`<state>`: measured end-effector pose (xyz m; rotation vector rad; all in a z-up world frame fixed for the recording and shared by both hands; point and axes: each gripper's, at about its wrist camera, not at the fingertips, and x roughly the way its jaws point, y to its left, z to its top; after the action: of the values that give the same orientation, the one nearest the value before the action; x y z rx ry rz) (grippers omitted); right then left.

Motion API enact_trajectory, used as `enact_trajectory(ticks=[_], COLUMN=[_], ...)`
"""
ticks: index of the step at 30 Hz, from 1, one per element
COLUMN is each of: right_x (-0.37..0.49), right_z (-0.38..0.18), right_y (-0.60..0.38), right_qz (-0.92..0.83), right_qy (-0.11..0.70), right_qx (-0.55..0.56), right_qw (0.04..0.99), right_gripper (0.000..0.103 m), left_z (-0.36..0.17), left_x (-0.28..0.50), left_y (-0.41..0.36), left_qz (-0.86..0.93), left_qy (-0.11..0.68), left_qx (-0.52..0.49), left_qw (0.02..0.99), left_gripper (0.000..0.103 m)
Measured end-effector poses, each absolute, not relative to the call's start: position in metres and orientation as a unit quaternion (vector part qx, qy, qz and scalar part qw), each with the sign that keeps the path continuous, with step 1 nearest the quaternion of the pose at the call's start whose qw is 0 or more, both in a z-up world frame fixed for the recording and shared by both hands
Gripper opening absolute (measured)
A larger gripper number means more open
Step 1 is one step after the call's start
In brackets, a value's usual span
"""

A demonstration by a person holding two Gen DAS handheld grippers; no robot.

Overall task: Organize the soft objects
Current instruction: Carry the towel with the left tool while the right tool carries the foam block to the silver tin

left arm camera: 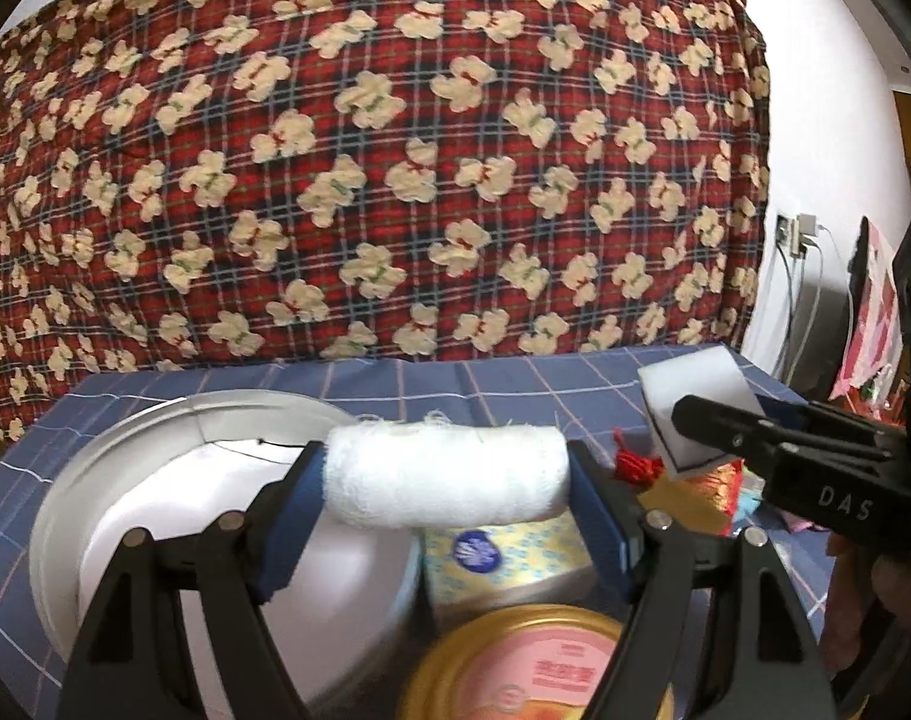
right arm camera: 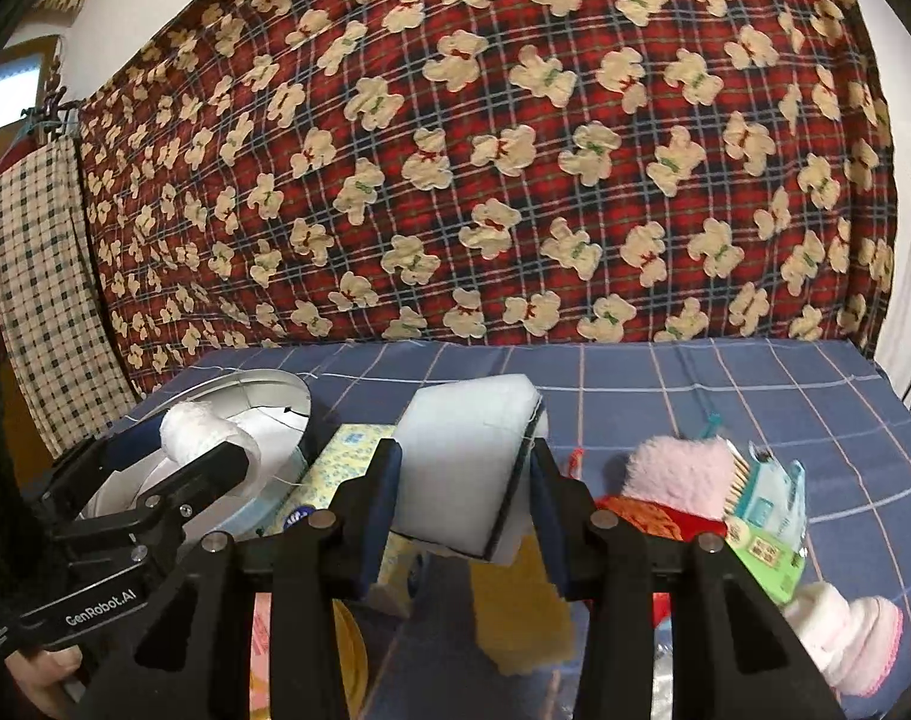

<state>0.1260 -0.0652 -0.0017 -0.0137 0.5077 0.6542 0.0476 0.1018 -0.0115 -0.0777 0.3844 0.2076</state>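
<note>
My left gripper (left arm camera: pixel 449 480) is shut on a white rolled towel (left arm camera: pixel 449 474), held above the rim of a round silver basin (left arm camera: pixel 71 516); the towel also shows in the right wrist view (right arm camera: pixel 197 429). My right gripper (right arm camera: pixel 464 480) is shut on a white sponge block (right arm camera: pixel 461 462), held above the table; the block also shows in the left wrist view (left arm camera: pixel 695 402). A pink plush (right arm camera: pixel 677 468), a pink-white rolled sock (right arm camera: pixel 845 642) and a red fabric item (right arm camera: pixel 653 519) lie on the blue checked tablecloth (right arm camera: pixel 725 378).
A yellow tissue pack (left arm camera: pixel 503 558) and a round tin with a yellow-pink lid (left arm camera: pixel 533 666) sit beside the basin. A green packet with cotton swabs (right arm camera: pixel 767 516) lies right. A red bear-print blanket (left arm camera: pixel 395 150) hangs behind the table.
</note>
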Motion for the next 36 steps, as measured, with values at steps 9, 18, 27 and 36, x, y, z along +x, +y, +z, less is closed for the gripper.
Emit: enact_trajectory(ticks=[9,18,27,36], right_x=[0.132,0.139,0.141,0.144], right_z=[0.006,0.013,0.022,0.012], right_y=[-0.031,0.012,0.057,0.113], right_qz=[0.353,0.385,0.418,0.436], right_qy=[0.256,0.268,0.286,0.321], right_qx=[-0.009,-0.025,-0.044,-0.097], right_qw=[0.900,0.883,0.861,0.835], right_gripper=[0.045,0.045,0.045,0.046], left_z=[-0.009,-0.009,-0.005,-0.003], left_x=[0.044,0.038,0.036,0.040], left_y=[0.129,0.161,0.191,0.237], left_qz=[0.129,0.159,0.179,0.193], left_qy=[0.196,0.213,0.237,0.274], left_qx=[-0.044,-0.053,-0.059,-0.062], left_qw=[0.971,0.962,0.953,0.940], left_gripper=[0.078,0.078,0.078,0.078])
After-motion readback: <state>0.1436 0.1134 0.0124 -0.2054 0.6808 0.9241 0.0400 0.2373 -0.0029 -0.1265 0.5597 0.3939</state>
